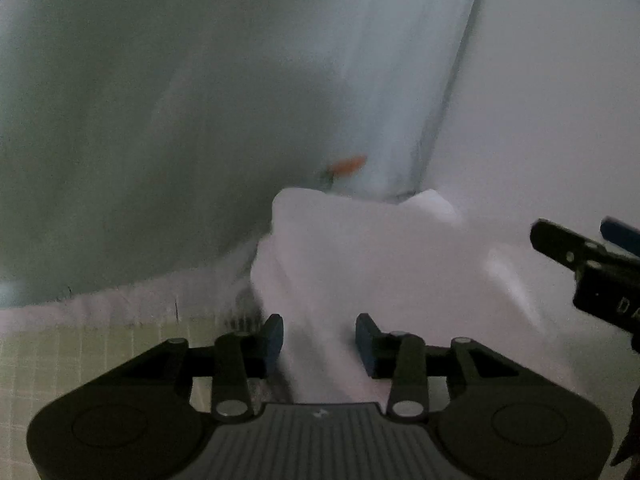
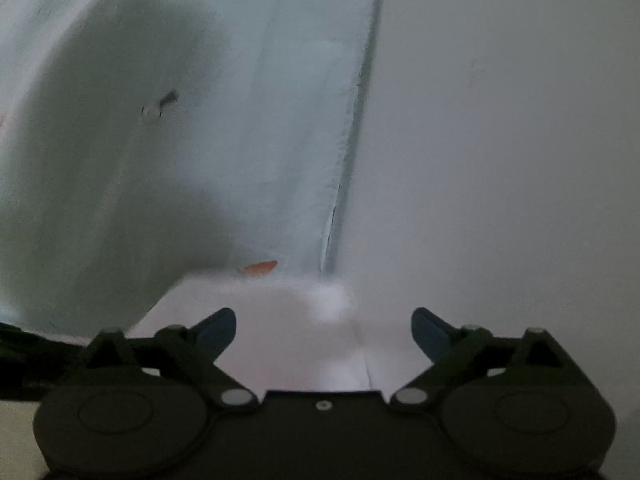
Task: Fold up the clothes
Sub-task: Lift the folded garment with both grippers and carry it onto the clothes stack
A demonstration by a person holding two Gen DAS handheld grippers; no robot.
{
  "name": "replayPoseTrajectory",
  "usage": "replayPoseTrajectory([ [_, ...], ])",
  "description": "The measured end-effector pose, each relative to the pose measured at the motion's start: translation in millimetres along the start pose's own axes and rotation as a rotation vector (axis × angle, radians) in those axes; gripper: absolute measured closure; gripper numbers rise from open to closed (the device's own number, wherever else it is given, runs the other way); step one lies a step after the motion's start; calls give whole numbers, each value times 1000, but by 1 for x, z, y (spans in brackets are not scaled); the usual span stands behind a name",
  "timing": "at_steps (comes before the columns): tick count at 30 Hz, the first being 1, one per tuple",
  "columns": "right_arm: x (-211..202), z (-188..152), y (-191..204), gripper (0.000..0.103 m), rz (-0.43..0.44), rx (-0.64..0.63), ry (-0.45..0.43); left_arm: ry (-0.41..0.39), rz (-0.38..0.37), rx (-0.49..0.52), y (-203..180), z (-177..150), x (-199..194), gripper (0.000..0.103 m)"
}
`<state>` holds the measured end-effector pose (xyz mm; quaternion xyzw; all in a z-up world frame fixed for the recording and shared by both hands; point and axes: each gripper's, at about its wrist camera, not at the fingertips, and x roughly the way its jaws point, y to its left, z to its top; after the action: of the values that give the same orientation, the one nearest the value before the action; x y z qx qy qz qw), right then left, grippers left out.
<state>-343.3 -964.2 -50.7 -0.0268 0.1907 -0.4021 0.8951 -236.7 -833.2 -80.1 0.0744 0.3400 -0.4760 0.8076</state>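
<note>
Centrally, a pale pink-white cloth [image 1: 360,248] rises in a soft, blurred mound between the fingers of the left gripper [image 1: 320,340]. Its weave cannot be resolved, though a folded corner with a clean edge stands at the top of the mound. A strand of the fabric runs down between the two blue pads [image 1: 274,338], which stand a little apart with the cloth filling the gap; whether they pinch it cannot be told. Both tools are matt black plastic with round pivot housings and silver rivets (the left one has a ribbed grey centre plate).

At the right edge of the left view, the right gripper [image 1: 592,264] reaches in over the cloth. In its own view, the right gripper [image 2: 324,332] has its jaws spread wide and holds nothing, with the smooth cloth [image 2: 280,340] lying just beneath them.

Beyond the cloth stand two painted walls [image 2: 500,140] meeting at a corner: one pale blue-green and scuffed, the other off-white. A small orange mark [image 2: 258,267] sits low on the blue-green wall, just above the cloth. Lower left, a yellowish gridded sheet [image 1: 80,360] covers the surface, bordered by a frayed pale fabric edge [image 1: 120,300].
</note>
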Motion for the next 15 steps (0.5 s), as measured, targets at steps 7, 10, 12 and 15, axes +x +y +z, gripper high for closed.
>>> replayPoseTrajectory([
  [7,33,-65,24,8,59,129,146,4,2,37,16,-14,14,28],
  [10,11,-73,28,8,27,161,129,1,-2,32,18,-20,9,27],
  [12,-5,-80,27,8,19,194,129,-9,3,61,15,-25,-2,26],
  [15,-24,-88,26,3,21,232,142,-24,10,103,10,-32,-17,21],
])
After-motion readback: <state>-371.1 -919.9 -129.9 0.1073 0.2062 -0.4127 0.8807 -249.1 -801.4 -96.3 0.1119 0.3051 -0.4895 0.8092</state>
